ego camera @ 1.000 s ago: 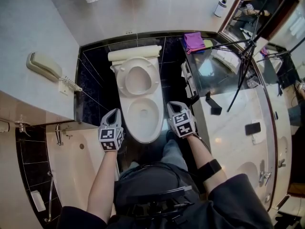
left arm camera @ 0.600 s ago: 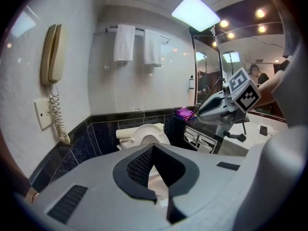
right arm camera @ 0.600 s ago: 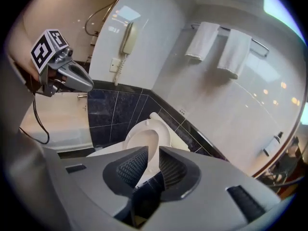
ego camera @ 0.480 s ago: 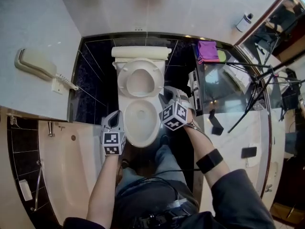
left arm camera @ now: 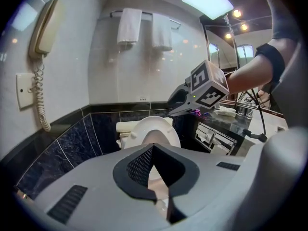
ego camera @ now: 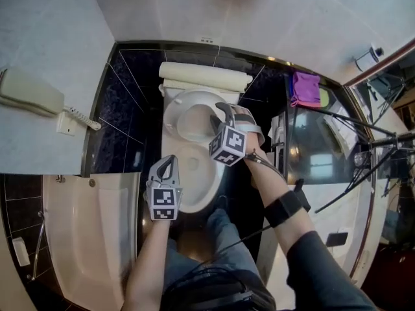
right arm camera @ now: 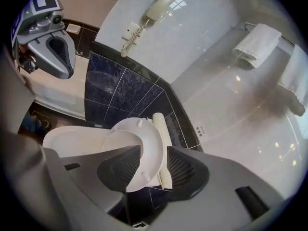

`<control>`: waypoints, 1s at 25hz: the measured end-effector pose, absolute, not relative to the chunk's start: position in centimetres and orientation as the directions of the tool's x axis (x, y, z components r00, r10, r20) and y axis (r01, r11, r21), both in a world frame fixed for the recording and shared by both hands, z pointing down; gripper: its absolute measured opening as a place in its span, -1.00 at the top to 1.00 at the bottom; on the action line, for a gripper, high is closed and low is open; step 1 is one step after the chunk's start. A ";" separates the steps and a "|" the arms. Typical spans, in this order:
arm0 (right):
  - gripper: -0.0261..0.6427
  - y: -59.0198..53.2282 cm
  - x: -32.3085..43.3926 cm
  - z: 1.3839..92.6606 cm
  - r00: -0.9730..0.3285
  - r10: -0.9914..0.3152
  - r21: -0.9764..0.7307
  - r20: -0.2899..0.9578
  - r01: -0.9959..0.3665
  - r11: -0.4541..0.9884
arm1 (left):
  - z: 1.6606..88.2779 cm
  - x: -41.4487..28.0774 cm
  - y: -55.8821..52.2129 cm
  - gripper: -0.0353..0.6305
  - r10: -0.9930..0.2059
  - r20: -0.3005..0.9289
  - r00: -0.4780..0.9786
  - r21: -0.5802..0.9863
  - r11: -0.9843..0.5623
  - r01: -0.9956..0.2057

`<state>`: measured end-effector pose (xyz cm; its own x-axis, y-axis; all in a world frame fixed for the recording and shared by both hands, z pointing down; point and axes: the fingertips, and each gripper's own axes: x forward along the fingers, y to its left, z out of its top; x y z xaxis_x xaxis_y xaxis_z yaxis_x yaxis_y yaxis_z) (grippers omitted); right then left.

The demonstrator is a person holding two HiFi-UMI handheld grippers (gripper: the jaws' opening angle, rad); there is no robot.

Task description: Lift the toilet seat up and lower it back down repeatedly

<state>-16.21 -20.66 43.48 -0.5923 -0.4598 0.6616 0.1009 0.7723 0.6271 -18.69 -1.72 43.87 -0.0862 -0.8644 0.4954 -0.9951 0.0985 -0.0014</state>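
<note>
The white toilet seat (ego camera: pixel 188 109) stands raised against the lid and tank, above the open bowl (ego camera: pixel 194 180). My right gripper (ego camera: pixel 218 113) is at the seat's right rim. In the right gripper view its jaws (right arm camera: pixel 153 163) have just been opening, and the seat's rim (right arm camera: pixel 144 148) passes between them without being pinched. My left gripper (ego camera: pixel 167 163) hangs over the bowl's front left edge. Its pads (left arm camera: pixel 144 165) meet with nothing between them, and they point at the raised seat (left arm camera: pixel 155 133).
A wall phone (ego camera: pixel 31 91) hangs at the left and a bathtub (ego camera: pixel 84 232) lies below it. A dark glass counter (ego camera: pixel 318 154) with a purple cloth (ego camera: pixel 303 88) and tripod legs stands to the right. Towels (left arm camera: pixel 131 27) hang on the back wall.
My right gripper has rolled and moved from beside the bowl's right edge up to the raised seat's rim. The left gripper has shifted slightly along the bowl's left side. The seat stays raised.
</note>
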 end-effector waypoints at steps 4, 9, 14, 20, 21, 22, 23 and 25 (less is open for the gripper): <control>0.34 -23.4 -18.7 45.8 -0.587 -0.442 0.615 0.679 0.126 0.778 | 45.8 -19.5 -3.4 0.89 -0.858 0.502 -0.106 0.012 0.130 -0.991; 0.35 -26.3 -20.4 48.1 -0.579 -0.449 0.619 0.680 0.126 0.775 | 47.7 -20.3 -4.7 0.89 -0.853 0.508 -0.119 0.022 0.151 -0.988; 0.41 -27.7 -22.4 49.7 -0.583 -0.440 0.626 0.683 0.157 0.764 | 49.5 -20.2 -5.4 0.89 -0.846 0.519 -0.124 0.037 0.166 -0.985; 0.64 -28.4 -23.1 51.9 -0.543 -0.435 0.624 0.719 0.227 0.748 | 51.3 -19.6 -5.2 0.89 -0.834 0.539 -0.114 0.051 0.168 -0.984; 0.64 -28.4 -23.2 51.8 -0.543 -0.440 0.631 0.715 0.230 0.741 | 51.6 -19.5 -5.1 0.89 -0.832 0.543 -0.112 0.053 0.167 -0.984; 0.64 -28.4 -23.2 51.8 -0.543 -0.447 0.639 0.711 0.232 0.734 | 51.7 -19.4 -5.1 0.89 -0.831 0.546 -0.111 0.055 0.167 -0.984; 0.64 -28.4 -23.2 51.8 -0.542 -0.454 0.646 0.707 0.235 0.726 | 51.9 -19.3 -5.2 0.89 -0.830 0.548 -0.109 0.057 0.167 -0.984; 0.64 -28.2 -23.2 51.7 -0.537 -0.464 0.654 0.705 0.239 0.718 | 52.2 -19.1 -5.2 0.89 -0.827 0.552 -0.104 0.061 0.165 -0.984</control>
<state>-23.23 -28.23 51.71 -0.5370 -0.4635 0.7048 0.2387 0.7179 0.6540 -19.09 -5.16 52.21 -0.1042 -0.8270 0.5525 -0.9844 0.1648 0.0610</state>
